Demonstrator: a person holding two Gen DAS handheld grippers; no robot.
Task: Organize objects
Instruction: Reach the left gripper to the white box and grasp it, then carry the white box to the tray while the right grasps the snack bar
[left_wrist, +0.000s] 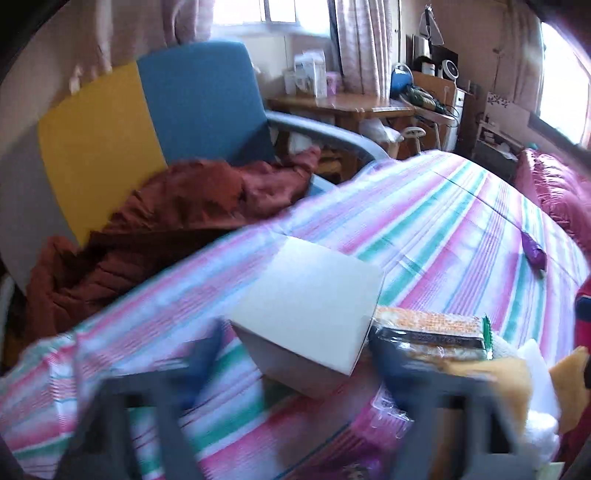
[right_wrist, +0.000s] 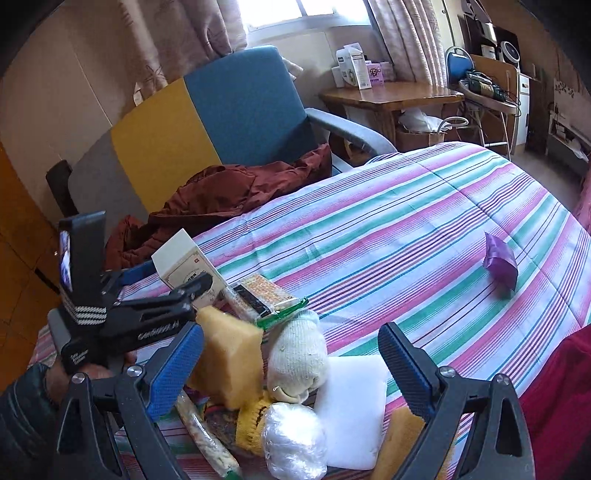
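Landmark: white box (left_wrist: 310, 314), a carton lying on the striped bed cover (left_wrist: 443, 221); every place below is given from it.
Left gripper: left gripper (left_wrist: 295, 354), its blue-padded fingers (left_wrist: 207, 354) standing on either side of the white box; the picture is blurred, and whether the pads press on the carton cannot be told.
Left gripper from the other camera: left gripper (right_wrist: 207, 291), black, held in a hand (right_wrist: 92, 369) in a dark sleeve, its fingertips at the printed face of the white box (right_wrist: 184, 262).
Right gripper: right gripper (right_wrist: 291, 362), fingers (right_wrist: 177, 365) wide apart with nothing clamped, hanging over the heap of things on the near side of the white box.
Snack pack: orange snack pack (left_wrist: 428, 325) in clear wrap with a green end, touching the box's right corner.
Yellow sponge: yellow sponge (right_wrist: 229, 354), just past the snack pack, close beside the right gripper's left finger.
White sock: rolled white sock (right_wrist: 295, 358), next to the sponge, farther from the box.
White pad: flat white pad (right_wrist: 351, 406), beyond the sock.
Plastic ball: crumpled clear plastic ball (right_wrist: 295, 439), at the nearest edge of the heap.
Purple packet: purple packet (right_wrist: 500, 262), alone on the bed cover, well apart from the box, far to its right.
Armchair: blue and yellow armchair (right_wrist: 207, 118) behind the box, off the bed, with a rust-red jacket (right_wrist: 229, 192) on its seat.
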